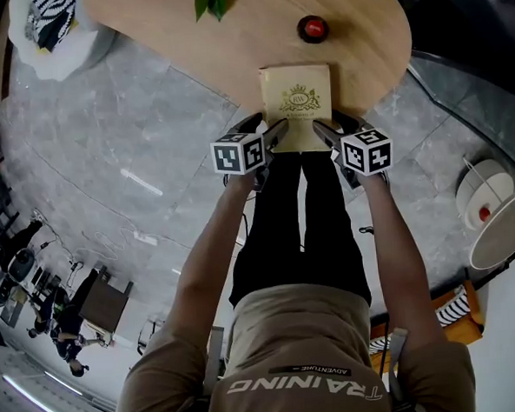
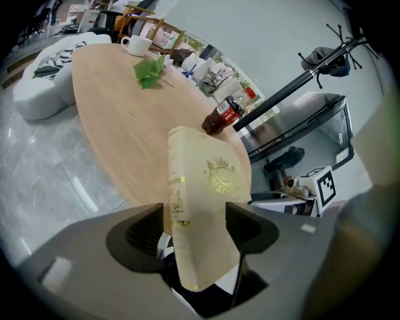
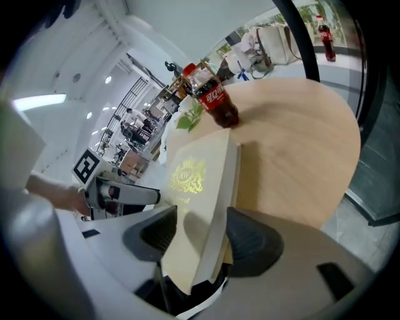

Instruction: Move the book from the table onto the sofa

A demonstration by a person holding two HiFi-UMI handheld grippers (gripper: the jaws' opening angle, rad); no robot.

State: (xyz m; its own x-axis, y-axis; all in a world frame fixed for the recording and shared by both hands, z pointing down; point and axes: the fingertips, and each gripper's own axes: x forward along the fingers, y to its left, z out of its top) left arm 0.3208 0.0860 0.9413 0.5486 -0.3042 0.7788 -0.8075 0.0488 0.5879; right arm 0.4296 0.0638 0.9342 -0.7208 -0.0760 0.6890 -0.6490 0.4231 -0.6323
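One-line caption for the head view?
The book overhangs the wooden table; left gripper and right gripper, open, straddle its near corners.

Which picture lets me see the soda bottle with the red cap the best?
The right gripper view: the bottle stands close and side-on, with red cap, label and dark drink showing. The head view shows only its red cap from above. The left gripper view shows the bottle smaller, beyond the book.

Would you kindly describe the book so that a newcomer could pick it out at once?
Start at the long wooden table. At its near end, overhanging the edge between the left tool and right tool, lies the book. It is the only flat cream thing there, with a gold crest on its cover, unlike the red-capped bottle and green leaves beyond it.
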